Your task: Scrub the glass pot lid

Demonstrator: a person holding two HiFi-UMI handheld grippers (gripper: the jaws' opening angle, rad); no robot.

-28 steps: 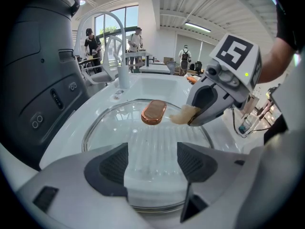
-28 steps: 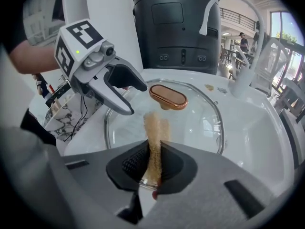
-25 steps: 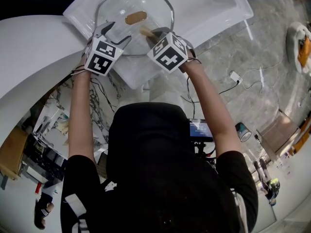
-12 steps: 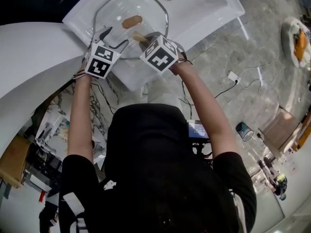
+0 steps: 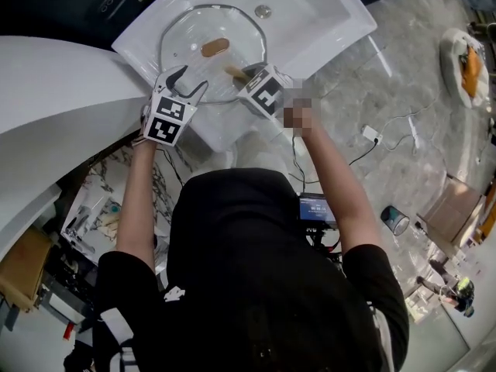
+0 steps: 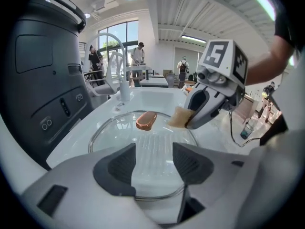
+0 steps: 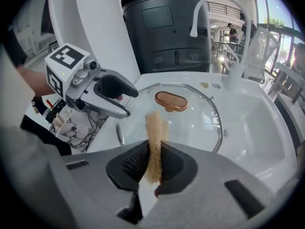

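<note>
Your left tongs are closing, the glass lid's near rim showing between their parted jaws. Your right tongs pinch a brown sponge (standing upright). The lid lies in the white sink, handle up.

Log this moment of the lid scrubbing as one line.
left gripper: closing, lid rim between jaws, ungripped | right gripper: shut on sponge, over lid | lid: flat in sink
</note>
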